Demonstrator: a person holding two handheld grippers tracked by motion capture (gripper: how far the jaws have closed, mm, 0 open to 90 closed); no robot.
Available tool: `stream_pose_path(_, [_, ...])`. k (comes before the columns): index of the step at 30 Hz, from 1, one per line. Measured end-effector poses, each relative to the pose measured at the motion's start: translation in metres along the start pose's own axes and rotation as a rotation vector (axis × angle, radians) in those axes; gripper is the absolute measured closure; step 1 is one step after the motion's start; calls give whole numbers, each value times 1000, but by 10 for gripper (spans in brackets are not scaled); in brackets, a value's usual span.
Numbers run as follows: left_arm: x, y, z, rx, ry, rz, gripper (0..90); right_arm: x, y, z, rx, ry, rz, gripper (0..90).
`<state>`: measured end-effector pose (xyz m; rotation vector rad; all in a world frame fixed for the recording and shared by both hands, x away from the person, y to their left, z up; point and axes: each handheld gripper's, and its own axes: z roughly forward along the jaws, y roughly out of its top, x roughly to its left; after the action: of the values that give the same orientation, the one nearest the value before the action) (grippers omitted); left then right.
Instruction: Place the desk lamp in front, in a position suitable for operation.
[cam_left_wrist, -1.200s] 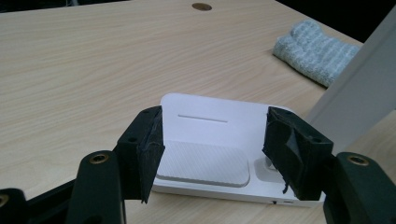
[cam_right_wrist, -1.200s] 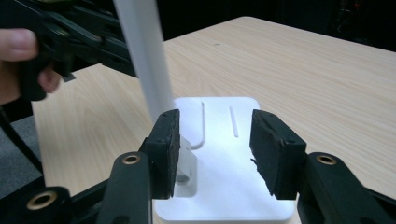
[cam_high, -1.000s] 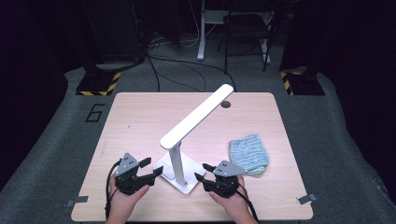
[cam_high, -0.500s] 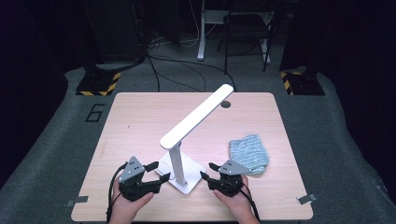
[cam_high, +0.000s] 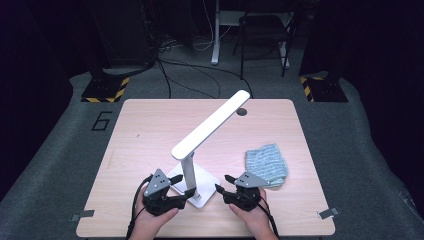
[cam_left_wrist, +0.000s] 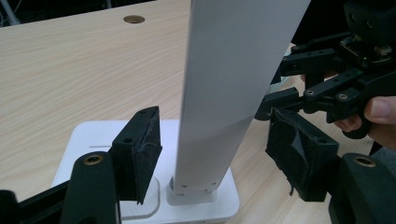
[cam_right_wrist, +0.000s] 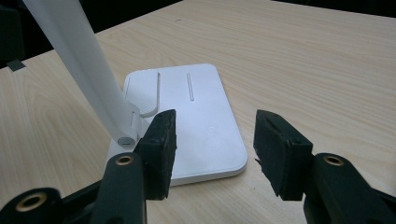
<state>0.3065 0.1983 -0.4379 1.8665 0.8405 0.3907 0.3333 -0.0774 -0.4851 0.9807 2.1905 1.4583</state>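
A white desk lamp stands on the table's near half, with a flat base, an upright post and a long slanted head. My left gripper is open and its jaws have just been opening. In the left gripper view its pads flank the post just above the base without touching it. My right gripper is open too, and its jaws have also just been opening. They hover by the base's near corner with nothing between them.
A folded light-blue knitted cloth lies on the table right of my right gripper. A small round hole sits in the tabletop at the far side, under the lamp head's tip. The table's near edge runs just behind my hands.
My left gripper has moved right towards the lamp, and its jaws now straddle the post. Both pairs of jaws stand a little wider. The right gripper has hardly shifted.
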Motion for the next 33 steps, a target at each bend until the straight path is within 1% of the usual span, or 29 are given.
stream_pose_path(1, [0,0,1,0,-6,-6,350,0,0,0,0,0,0,487])
stream_pose_path(2, [0,1,3,6,-5,-1,350,0,0,0,0,0,1,486])
stream_pose_path(3, [0,2,5,-4,3,-3,351,0,0,-1,4,-3,4,486])
stream_pose_path(4, [-1,3,8,0,10,1,354,0,-1,-1,1,-1,3,486])
stream_pose_path(5, [-1,3,8,0,10,1,356,0,-1,-1,1,-1,3,486])
stream_pose_path(7, [-3,4,11,-4,6,1,368,0,-1,-2,-2,-6,3,486])
stream_pose_path(9, [-4,6,12,2,-3,15,380,-1,-1,-3,2,-9,5,484])
stream_pose_path(10, [-5,6,14,-11,1,8,390,-1,-1,-3,-5,-14,9,484])
stream_pose_path(11, [-6,6,14,-14,6,14,395,-2,-1,-3,1,-5,0,484])
stream_pose_path(12, [-6,7,15,-13,23,22,400,-2,-2,-4,-3,-11,15,484])
stream_pose_path(14, [-6,7,14,-6,18,25,411,-2,-2,-4,-2,-11,14,484])
stream_pose_path(16, [-5,7,15,-11,27,19,435,-3,-2,-4,-1,-13,15,483])
stream_pose_path(17, [-5,7,15,-9,27,20,435,-3,-2,-4,-1,-13,15,483])
stream_pose_path(18, [-4,7,15,-5,22,27,476,-3,-3,-4,-1,-13,15,483])
stream_pose_path(19, [-4,7,15,-5,22,27,482,-3,-3,-4,-1,-13,15,483])
stream_pose_path(21, [-4,7,16,-6,23,28,483,-3,-3,-4,-1,-14,16,483])
stream_pose_path(22, [-4,7,15,4,19,33,494,-3,-3,-4,-1,-14,16,482])
stream_pose_path(25, [-3,7,15,2,15,38,506,-3,-3,-4,3,-10,12,482])
stream_pose_path(26, [-4,7,15,-8,18,43,508,-3,-3,-3,8,-17,20,481])
stream_pose_path(30, [-3,6,15,-8,17,54,513,-3,-3,-2,2,-16,22,480])
stream_pose_path(31, [-3,6,15,-10,14,56,514,-3,-3,-2,3,-15,24,480])
stream_pose_path(32, [-2,6,13,0,1,61,514,-3,-3,-2,3,-15,23,479])
stream_pose_path(33, [-2,6,13,-1,-6,62,514,-3,-3,-2,1,-15,21,479])
